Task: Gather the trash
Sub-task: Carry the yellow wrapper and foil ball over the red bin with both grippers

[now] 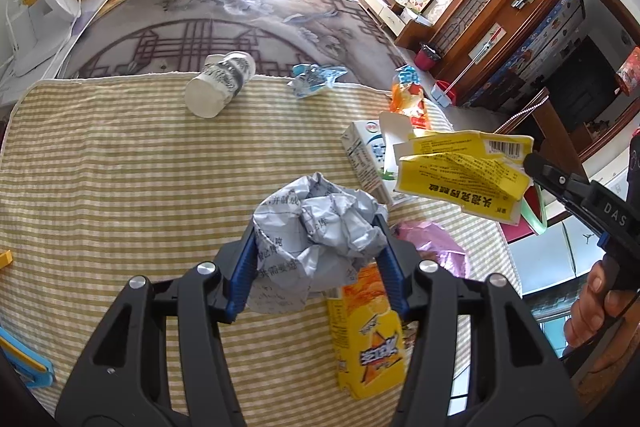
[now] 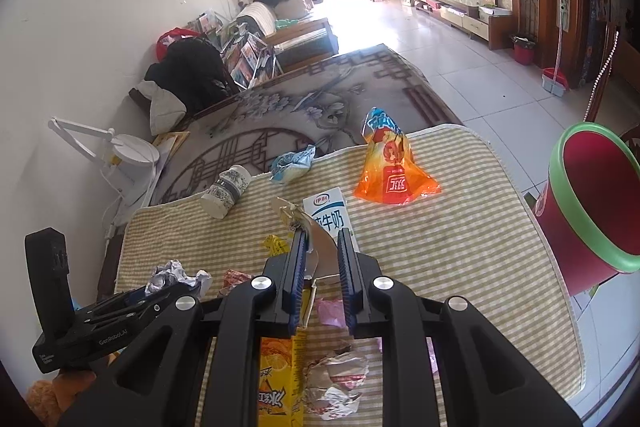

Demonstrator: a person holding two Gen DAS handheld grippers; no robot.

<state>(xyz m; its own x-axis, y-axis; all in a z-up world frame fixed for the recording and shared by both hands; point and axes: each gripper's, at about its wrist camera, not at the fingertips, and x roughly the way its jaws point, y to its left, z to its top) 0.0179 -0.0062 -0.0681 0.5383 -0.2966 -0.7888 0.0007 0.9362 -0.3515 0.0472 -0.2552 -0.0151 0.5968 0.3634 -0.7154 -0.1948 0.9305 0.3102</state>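
Note:
My left gripper (image 1: 316, 231) is shut on a crumpled grey paper ball (image 1: 316, 227), held above the striped yellow cloth (image 1: 120, 167); the ball also shows in the right wrist view (image 2: 176, 277). My right gripper (image 2: 322, 239) is shut on a flattened yellow carton (image 1: 460, 175), held in the air; in its own view the carton (image 2: 320, 255) shows edge-on between the fingers. A red bin with a green rim (image 2: 592, 203) stands at the cloth's right edge.
On the cloth lie a paper cup (image 1: 220, 83), a blue wrapper (image 1: 312, 79), an orange snack bag (image 2: 392, 171), a milk carton (image 2: 328, 215), a yellow juice box (image 1: 368, 331), a pink wrapper (image 1: 436, 247) and crumpled foil (image 2: 336, 383). A white lamp (image 1: 44, 3) stands left.

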